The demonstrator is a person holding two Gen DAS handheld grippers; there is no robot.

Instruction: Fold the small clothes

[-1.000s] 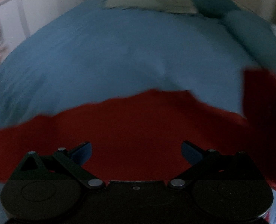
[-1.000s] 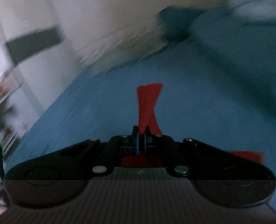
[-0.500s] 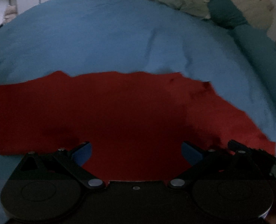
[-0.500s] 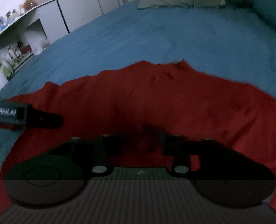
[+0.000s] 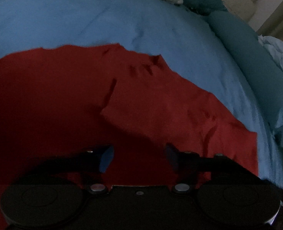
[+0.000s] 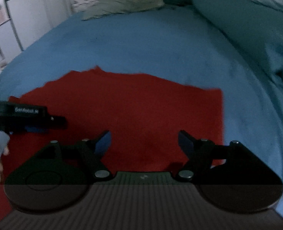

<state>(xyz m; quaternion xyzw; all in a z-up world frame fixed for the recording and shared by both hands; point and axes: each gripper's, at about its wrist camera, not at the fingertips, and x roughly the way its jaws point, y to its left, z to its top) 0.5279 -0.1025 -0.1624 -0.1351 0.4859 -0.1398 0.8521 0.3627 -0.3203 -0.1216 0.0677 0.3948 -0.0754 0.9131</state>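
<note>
A red garment [image 5: 122, 103] lies spread on the blue bedspread [image 5: 103, 19], with a fold edge running across its middle. My left gripper [image 5: 139, 159] is open and empty just above the cloth's near part. In the right wrist view the red garment [image 6: 141, 107] lies flat with a straight right edge. My right gripper [image 6: 144, 143] is open and empty over its near edge. The left gripper [image 6: 36, 122] shows at the left of that view, over the cloth, with the person's fingers behind it.
A teal bolster [image 5: 246, 57] and a pale blue blanket [image 5: 279, 57] lie at the right of the bed. A pale green pillow [image 6: 122, 5] lies at the head. White cupboards [image 6: 26, 19] stand to the left.
My right gripper was shut on a lifted strip of the red cloth; it has laid the cloth down and opened. The garment now lies flat. My left gripper stayed open.
</note>
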